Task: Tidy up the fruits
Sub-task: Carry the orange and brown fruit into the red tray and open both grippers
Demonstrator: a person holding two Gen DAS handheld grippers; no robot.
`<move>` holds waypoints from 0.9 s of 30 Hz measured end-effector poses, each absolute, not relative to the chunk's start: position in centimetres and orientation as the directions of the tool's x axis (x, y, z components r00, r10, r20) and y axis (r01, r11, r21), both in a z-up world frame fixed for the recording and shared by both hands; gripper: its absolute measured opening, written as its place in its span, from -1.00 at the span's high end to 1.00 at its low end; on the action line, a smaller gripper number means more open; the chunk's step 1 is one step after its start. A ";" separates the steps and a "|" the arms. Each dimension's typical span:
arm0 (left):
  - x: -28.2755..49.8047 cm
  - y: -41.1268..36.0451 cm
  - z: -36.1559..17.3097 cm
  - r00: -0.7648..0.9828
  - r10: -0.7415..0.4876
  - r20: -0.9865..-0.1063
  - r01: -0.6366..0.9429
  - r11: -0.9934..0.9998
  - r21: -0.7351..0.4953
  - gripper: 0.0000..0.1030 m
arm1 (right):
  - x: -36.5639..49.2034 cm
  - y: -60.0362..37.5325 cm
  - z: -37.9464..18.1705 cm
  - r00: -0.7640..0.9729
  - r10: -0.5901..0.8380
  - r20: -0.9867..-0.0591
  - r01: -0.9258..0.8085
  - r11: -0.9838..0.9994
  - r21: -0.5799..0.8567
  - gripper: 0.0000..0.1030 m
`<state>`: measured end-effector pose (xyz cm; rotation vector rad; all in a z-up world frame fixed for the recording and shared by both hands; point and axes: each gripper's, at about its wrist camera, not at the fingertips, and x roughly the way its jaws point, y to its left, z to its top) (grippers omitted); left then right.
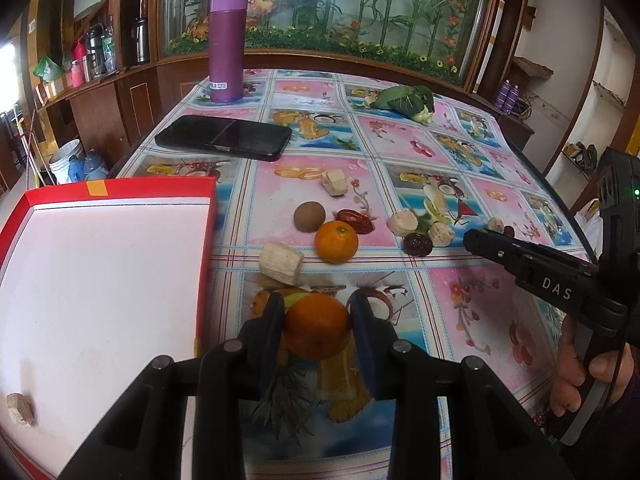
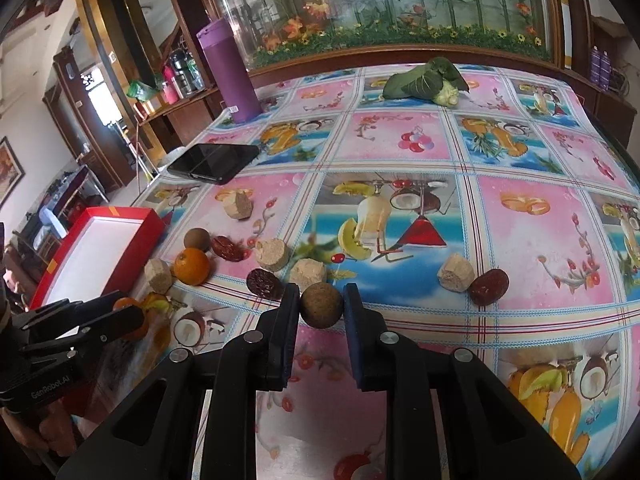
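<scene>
Now mid-pick on both sides. Left gripper (image 1: 318, 316) clenched on a small round orange tangerine (image 1: 317, 326), pads pressing its two sides, fruit low over the glossy fruit-print tablecloth (image 1: 460, 312), just right of the shallow red cardboard box with white floor (image 1: 206, 248). Right gripper (image 2: 322, 304) closed around a small rough brown round fruit (image 2: 322, 305), dark pads touching it left and right, near the table's front edge; whether lifted clear or resting on the cloth, cannot tell. Inside the box, only one pale beige chunk (image 1: 19, 410) at its near left corner. Left on the cloth: a second orange tangerine (image 1: 336, 241), another brown round fruit (image 1: 309, 217), dark red wrinkled dates (image 1: 355, 221), several pale cylindrical chunks (image 1: 281, 263). Farther off, unrelated: a tall purple flask (image 1: 226, 46), a black phone (image 1: 224, 137), a leafy green vegetable (image 1: 404, 98). Step in hand, by judgement: securing two fruits for sorting into the box. Next move calls for lifting the tangerine over the red wall and releasing it on the white floor, then bringing the brown fruit leftward past the scattered pieces without knocking them.
</scene>
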<state>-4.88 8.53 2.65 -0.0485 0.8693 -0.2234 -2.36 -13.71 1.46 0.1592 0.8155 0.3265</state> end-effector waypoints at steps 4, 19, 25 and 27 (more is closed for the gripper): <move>-6.5 9.6 4.6 0.663 -0.223 -0.715 0.174 0.974 -0.143 0.28 | -2.8 -12.7 2.2 0.647 0.394 -0.652 -0.258 0.919 0.299 0.59; -9.1 22.4 7.3 0.743 -0.005 -0.669 -0.058 0.996 -0.073 0.29 | -3.1 5.9 4.8 0.489 0.612 -0.622 -0.548 0.770 0.326 0.60; -8.0 27.6 4.6 0.682 0.082 -0.726 -0.172 0.984 -0.051 0.29 | -1.9 11.7 3.3 0.409 0.584 -0.701 -0.573 0.762 0.301 0.60; -7.8 28.4 3.7 0.664 0.088 -0.742 -0.190 0.980 -0.054 0.29 | -1.7 12.7 2.8 0.382 0.577 -0.722 -0.575 0.760 0.303 0.60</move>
